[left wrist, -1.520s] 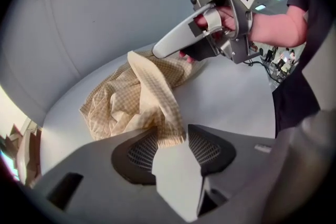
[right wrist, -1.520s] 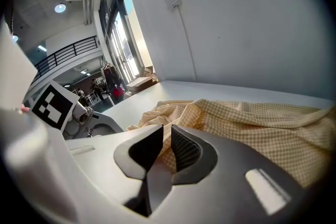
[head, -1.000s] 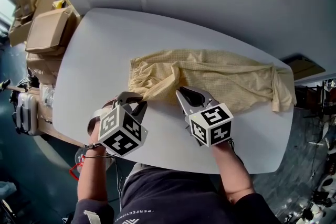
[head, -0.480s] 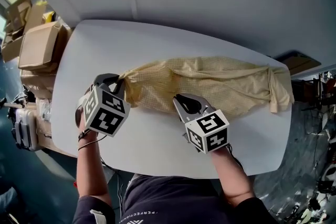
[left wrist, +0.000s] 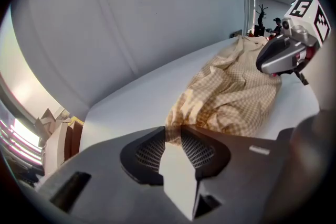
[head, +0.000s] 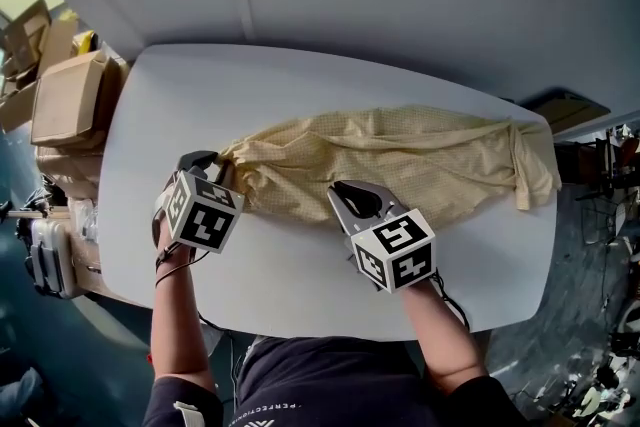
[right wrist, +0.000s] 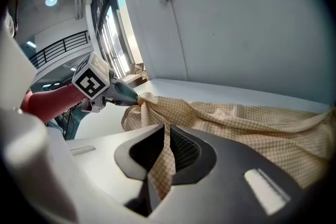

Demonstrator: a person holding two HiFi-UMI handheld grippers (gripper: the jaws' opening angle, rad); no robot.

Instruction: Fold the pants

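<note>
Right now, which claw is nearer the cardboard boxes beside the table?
Left. The left claw, its jaws just opened around one end of the pants, is near the table edge beside the cardboard boxes; the right claw grips them farther along.

White rounded table [head: 300, 75], yellow checked pants [head: 420, 155] stretched lengthwise across its middle

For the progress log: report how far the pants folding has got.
Done: the pants lie stretched lengthwise across the table, with no fold visible yet. In hand: the right gripper pinches the near edge. The left gripper has just been opening its jaws, with the end of the cloth between their tips. Left: every fold.
</note>
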